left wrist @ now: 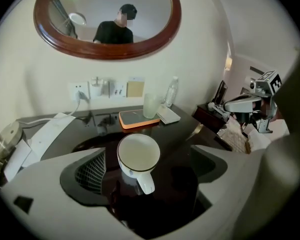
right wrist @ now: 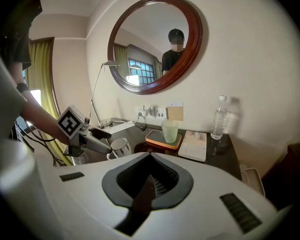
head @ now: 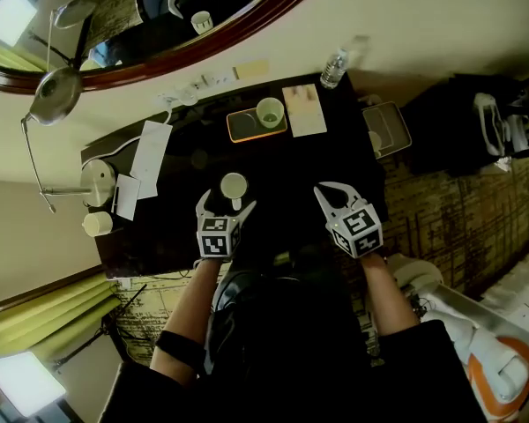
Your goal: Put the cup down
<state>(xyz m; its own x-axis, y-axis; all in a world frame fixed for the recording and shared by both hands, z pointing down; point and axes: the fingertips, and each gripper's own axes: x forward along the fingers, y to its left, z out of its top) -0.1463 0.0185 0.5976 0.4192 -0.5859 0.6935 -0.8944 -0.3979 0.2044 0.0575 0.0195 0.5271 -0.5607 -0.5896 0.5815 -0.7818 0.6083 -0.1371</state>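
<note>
Plainly, the white, dark-rimmed cup (left wrist: 138,159) stands between the left gripper's (head: 227,203) wide-spread jaws — the right gripper's (right wrist: 149,156) are closed.

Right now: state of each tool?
Left tool: open; the white cup stands between its jaws, not gripped.
Right tool: shut, holding nothing.

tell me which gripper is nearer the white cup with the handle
Left. The left gripper has open jaws either side of the white cup; the right gripper, shut, hangs apart to its right.
</note>
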